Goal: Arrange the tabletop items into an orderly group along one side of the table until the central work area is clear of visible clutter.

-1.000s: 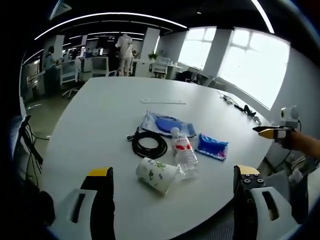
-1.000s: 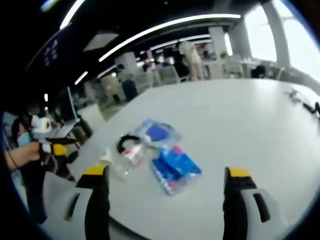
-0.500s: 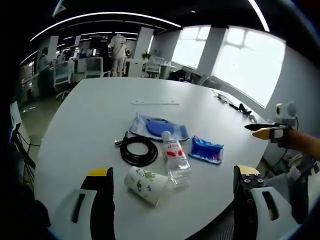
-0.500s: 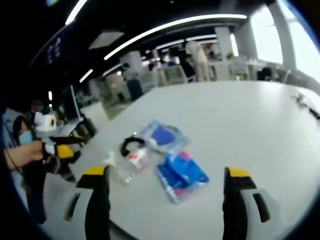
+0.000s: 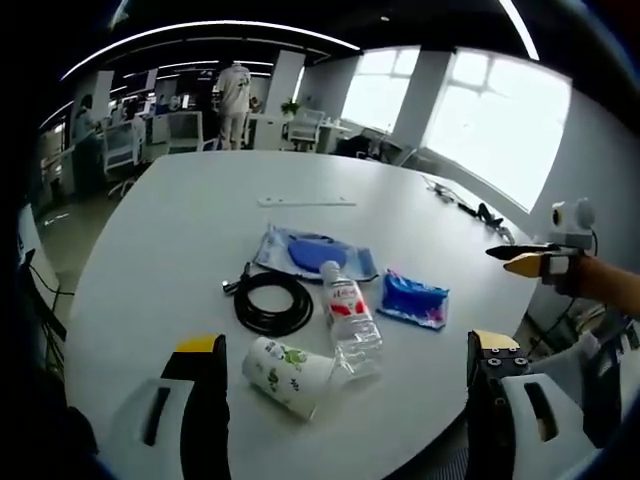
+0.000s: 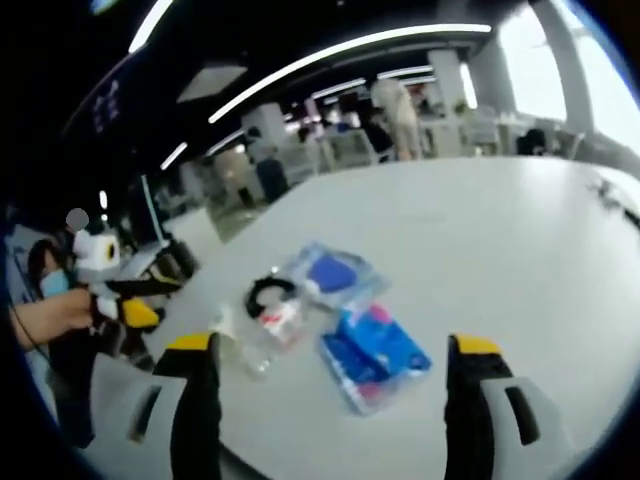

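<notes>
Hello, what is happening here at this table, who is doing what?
A person holds a hand-held gripper in each hand above a white table. Both the left hand-held gripper and the right hand-held gripper are open and hold nothing. A small cluster lies untouched near the table's edge: a paper cup on its side, a plastic bottle lying down, a coiled black cable, a clear pouch with something blue inside and a blue packet.

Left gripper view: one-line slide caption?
Open left gripper faces tipped paper cup, water bottle, coiled cable on white table.
</notes>
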Demonstrator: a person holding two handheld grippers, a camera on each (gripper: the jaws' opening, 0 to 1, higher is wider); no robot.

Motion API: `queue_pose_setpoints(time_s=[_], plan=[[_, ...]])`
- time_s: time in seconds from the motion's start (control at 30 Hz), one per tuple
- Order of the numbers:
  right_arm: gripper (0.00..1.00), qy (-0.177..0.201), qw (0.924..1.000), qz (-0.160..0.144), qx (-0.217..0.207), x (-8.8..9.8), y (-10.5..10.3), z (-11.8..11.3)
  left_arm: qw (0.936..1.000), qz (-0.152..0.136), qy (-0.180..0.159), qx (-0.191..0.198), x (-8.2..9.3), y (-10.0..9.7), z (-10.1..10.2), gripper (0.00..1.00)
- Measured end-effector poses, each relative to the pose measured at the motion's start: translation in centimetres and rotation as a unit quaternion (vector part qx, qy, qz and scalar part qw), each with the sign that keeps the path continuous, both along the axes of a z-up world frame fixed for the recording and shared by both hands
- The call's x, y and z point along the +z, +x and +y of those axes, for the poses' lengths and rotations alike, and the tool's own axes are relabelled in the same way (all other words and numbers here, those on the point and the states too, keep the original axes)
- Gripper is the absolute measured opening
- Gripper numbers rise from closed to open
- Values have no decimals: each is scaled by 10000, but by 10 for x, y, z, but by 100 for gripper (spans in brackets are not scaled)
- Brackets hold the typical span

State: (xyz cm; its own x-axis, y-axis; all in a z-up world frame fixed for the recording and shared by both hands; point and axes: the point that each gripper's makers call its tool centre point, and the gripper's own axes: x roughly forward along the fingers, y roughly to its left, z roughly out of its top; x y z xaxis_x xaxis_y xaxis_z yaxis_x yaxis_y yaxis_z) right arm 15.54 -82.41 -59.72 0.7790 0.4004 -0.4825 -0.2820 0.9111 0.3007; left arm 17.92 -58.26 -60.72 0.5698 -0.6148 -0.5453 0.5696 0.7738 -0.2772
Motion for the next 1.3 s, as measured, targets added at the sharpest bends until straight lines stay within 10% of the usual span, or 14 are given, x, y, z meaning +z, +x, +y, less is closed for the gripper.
queue_pose_setpoints(time_s=[1.3], plan=[[90,168,9994,106,284,-6,26,31,9985,147,13,-536,-25,39,-70,100]])
